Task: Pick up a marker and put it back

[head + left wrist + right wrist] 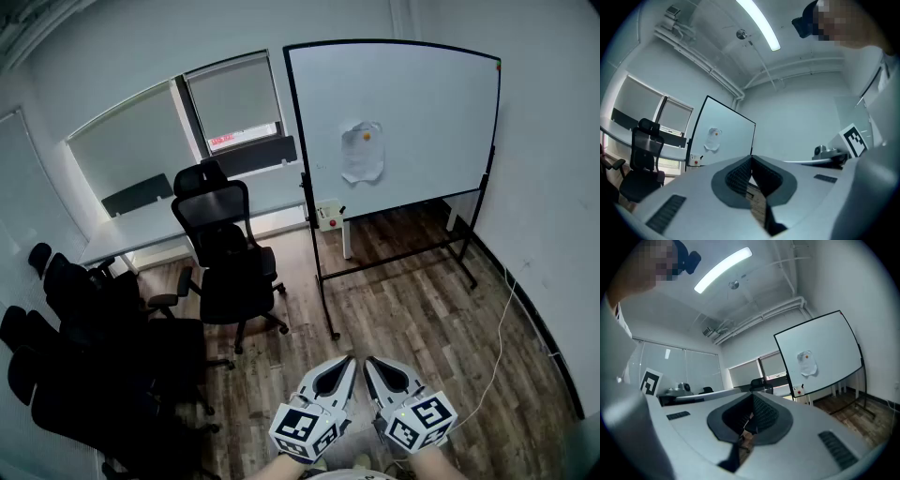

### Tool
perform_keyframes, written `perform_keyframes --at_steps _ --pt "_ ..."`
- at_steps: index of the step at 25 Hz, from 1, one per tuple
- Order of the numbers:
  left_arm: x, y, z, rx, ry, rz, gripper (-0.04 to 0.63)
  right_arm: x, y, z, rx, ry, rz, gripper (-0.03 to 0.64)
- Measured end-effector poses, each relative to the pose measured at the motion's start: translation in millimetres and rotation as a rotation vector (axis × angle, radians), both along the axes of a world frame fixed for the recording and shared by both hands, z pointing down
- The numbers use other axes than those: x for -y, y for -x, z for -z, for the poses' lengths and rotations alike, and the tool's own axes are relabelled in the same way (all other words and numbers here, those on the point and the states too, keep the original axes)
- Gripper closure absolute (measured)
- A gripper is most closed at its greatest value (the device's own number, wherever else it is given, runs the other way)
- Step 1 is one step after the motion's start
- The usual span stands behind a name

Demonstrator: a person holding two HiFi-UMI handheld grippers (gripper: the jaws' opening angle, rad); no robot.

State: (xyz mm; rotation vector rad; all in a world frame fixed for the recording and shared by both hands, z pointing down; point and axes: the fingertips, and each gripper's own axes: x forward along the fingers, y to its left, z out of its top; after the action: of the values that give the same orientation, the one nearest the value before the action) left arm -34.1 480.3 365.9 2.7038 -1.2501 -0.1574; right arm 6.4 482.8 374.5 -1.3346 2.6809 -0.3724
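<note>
Nothing is done yet: the left gripper [349, 360] and right gripper [368, 361] are near, both closed and empty, while the marker, too small to discern, presumably waits at the far whiteboard [403, 112].

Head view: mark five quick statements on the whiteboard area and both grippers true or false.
1. The left gripper holds a marker. False: its jaws are together with nothing between them.
2. The right gripper is shut and empty. True.
3. A crumpled white sheet hangs on the whiteboard, with an orange dot near its top. True.
4. The whiteboard is fixed to the wall. False: it stands on its own black frame, feet on the wood floor.
5. The office chairs stand right of the whiteboard. False: they are to its left, by the desk.
</note>
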Motion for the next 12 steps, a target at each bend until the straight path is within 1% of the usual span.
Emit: perform_keyframes --at_steps 5,12 --pt "-6.4 -3.7 -4.2 0.008 -0.002 0.007 0.584 -5.9 -4.6 -4.0 0.021 0.016 0.015 0.604" --pt "-9.8 -14.2 -5.9 0.021 -0.002 0.021 0.584 -10.3 -16.5 -2.3 0.041 0.002 0.021 0.604"
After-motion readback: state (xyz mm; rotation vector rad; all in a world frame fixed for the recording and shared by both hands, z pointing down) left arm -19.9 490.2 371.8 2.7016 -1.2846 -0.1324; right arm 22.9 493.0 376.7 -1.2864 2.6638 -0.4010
